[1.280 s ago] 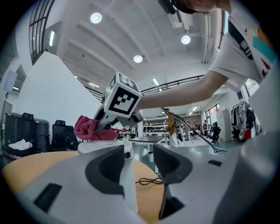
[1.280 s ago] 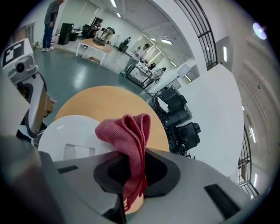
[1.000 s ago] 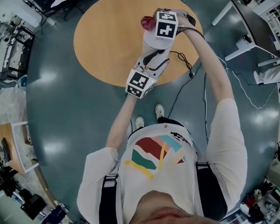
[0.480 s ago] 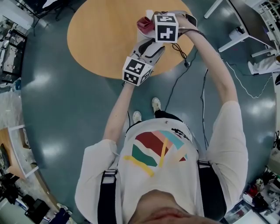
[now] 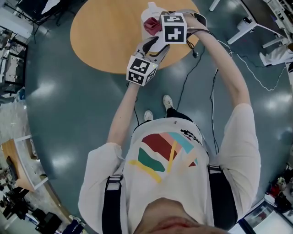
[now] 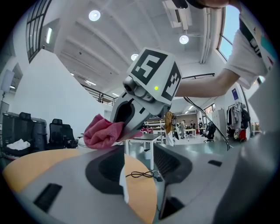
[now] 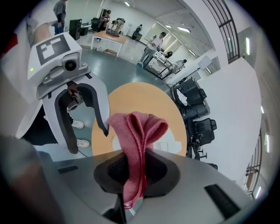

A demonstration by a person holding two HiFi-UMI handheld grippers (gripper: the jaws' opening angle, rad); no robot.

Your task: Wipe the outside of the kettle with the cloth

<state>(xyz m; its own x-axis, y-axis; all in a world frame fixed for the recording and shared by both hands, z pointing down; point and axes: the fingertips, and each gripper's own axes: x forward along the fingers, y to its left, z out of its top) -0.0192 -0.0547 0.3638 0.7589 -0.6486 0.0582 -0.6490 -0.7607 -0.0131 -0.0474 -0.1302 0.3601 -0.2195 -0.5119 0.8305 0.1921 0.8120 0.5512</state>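
My right gripper [image 5: 154, 26] is shut on a folded red cloth [image 5: 150, 25] over the round wooden table [image 5: 105, 32]. In the right gripper view the cloth [image 7: 138, 131] stands up out of the jaws. It hides most of a white object on the table, which I take for the kettle [image 7: 168, 146]. That object's white top [image 5: 151, 8] shows just beyond the cloth. My left gripper [image 5: 158, 45] is at the table's near edge, close under the right one, open and empty. The right gripper view shows floor between the parted fingers of the left gripper [image 7: 87, 140].
A black cable [image 5: 192, 50] runs off the table's right edge down to the floor. Office chairs [image 7: 201, 127] stand behind the table and white desks [image 5: 256, 27] to the right. The person's shoes [image 5: 167, 101] are on the grey floor near the table.
The left gripper has moved from over the floor up to the table's edge. The right gripper with the cloth has shifted, and the white top now shows beyond the cloth.
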